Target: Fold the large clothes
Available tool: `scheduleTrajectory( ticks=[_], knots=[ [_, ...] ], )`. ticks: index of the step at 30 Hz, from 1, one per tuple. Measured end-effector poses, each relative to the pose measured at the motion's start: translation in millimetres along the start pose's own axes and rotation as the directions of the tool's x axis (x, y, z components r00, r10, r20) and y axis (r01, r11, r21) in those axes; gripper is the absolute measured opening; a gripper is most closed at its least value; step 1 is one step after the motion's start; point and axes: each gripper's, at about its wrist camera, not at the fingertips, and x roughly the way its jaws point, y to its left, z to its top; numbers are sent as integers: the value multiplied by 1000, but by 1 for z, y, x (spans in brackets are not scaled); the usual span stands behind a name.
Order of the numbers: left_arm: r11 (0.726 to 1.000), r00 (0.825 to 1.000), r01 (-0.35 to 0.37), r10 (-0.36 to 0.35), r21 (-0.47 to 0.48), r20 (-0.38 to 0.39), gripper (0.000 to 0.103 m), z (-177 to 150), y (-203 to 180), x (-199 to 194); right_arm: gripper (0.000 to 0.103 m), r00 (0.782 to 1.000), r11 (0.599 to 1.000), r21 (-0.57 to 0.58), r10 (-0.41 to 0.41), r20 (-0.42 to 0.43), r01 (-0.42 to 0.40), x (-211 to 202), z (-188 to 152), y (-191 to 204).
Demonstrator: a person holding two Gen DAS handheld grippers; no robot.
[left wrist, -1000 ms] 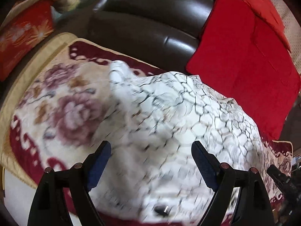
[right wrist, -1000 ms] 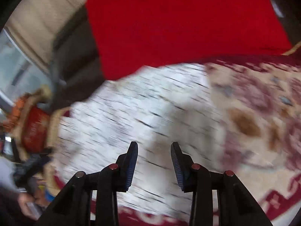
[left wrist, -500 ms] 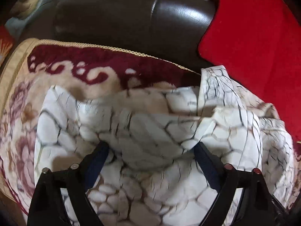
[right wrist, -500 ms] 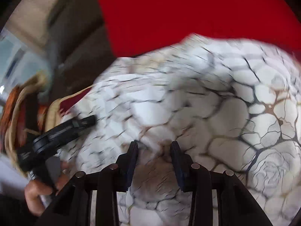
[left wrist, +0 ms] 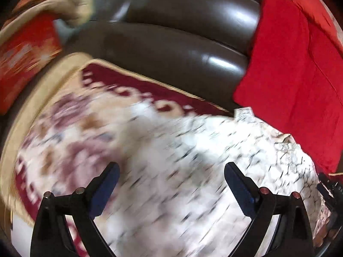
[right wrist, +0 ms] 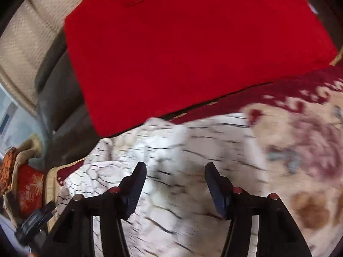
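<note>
A white garment with a dark cracked-line pattern (left wrist: 214, 160) lies bunched on a floral seat cover; it also shows in the right wrist view (right wrist: 171, 150). My left gripper (left wrist: 171, 184) is open and empty above the garment. My right gripper (right wrist: 175, 184) is open and empty above the same garment. Both views are blurred by motion. The left gripper's tip (right wrist: 34, 220) shows at the lower left of the right wrist view. The right gripper's tip (left wrist: 330, 188) shows at the right edge of the left wrist view.
The red-and-cream floral cover (left wrist: 70, 128) lies on a dark leather sofa (left wrist: 171, 49). Red cushions (left wrist: 295, 75) lean on the backrest at the right; one also fills the top of the right wrist view (right wrist: 193, 42). A red patterned cushion (left wrist: 23, 57) lies at the left.
Both grippers have pulled back up from the garment. My right gripper's jaws have opened wider. The garment has dropped lower and flatter on the cover.
</note>
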Motion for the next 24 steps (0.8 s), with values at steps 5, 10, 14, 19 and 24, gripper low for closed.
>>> scheduleTrajectory(
  ticks=[5, 10, 14, 19, 24],
  knots=[
    [992, 989, -124, 124, 1, -81, 98, -31, 24, 31, 60, 993, 995, -11, -97, -72, 96, 7, -6, -29],
    [993, 984, -111, 105, -37, -146, 99, -42, 45, 51, 58, 990, 994, 40, -93, -102, 97, 3, -17, -32],
    [991, 991, -135, 135, -11, -9, 99, -40, 42, 21, 59, 1000, 998, -53, 20, -2, -20, -31, -26, 6],
    [989, 992, -105, 96, 104, 84, 99, -49, 16, 0, 59, 963, 956, -146, 236, -133, -255, -21, -54, 67],
    [952, 975, -193, 214, 236, -65, 99, -58, -2, 48, 59, 927, 943, -155, 243, -285, -295, 16, -88, 103]
  ],
)
